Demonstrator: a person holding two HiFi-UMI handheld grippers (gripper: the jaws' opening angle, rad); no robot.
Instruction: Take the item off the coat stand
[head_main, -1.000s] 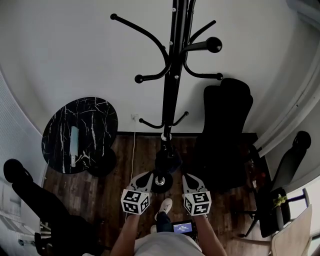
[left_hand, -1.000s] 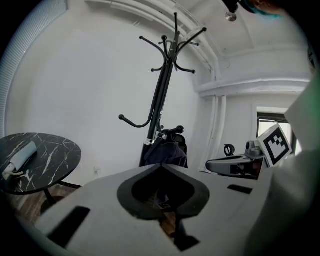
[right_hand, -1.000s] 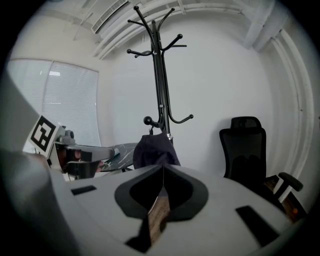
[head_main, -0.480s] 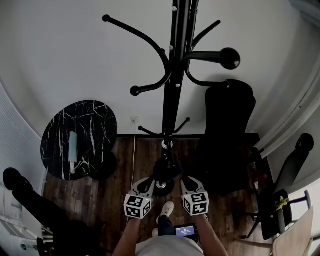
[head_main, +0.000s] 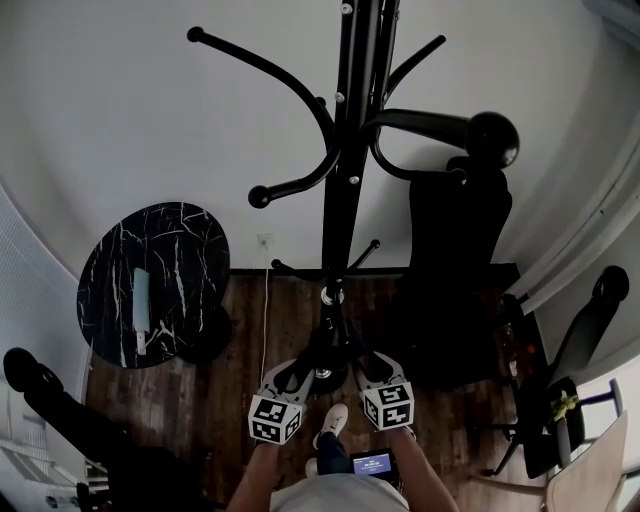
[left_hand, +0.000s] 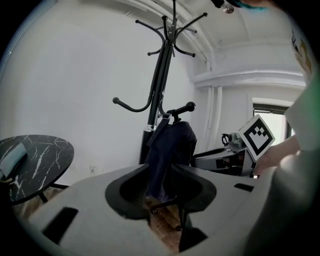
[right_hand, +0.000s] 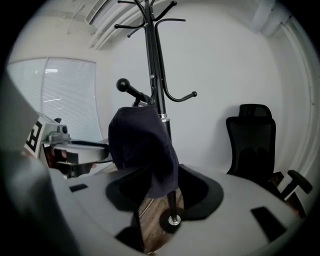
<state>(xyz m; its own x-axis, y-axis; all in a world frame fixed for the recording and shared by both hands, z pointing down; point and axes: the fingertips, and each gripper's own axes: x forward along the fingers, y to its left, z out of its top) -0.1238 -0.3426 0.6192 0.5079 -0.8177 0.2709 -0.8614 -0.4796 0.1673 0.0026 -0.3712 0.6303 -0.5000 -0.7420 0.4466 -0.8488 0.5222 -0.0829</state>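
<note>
Head view showed your left gripper (head_main: 290, 373) and right gripper (head_main: 372, 366) at 6 o'clock, low beside the coat stand (head_main: 345, 150), with the dark garment (head_main: 335, 340) hanging from a lower hook between them. Both sets of jaws had just been opening and stood apart, pressing on nothing. Each gripper view framed the garment in the gap ahead. The round desk (head_main: 160, 280) sat at the stand's 9 o'clock.
</note>
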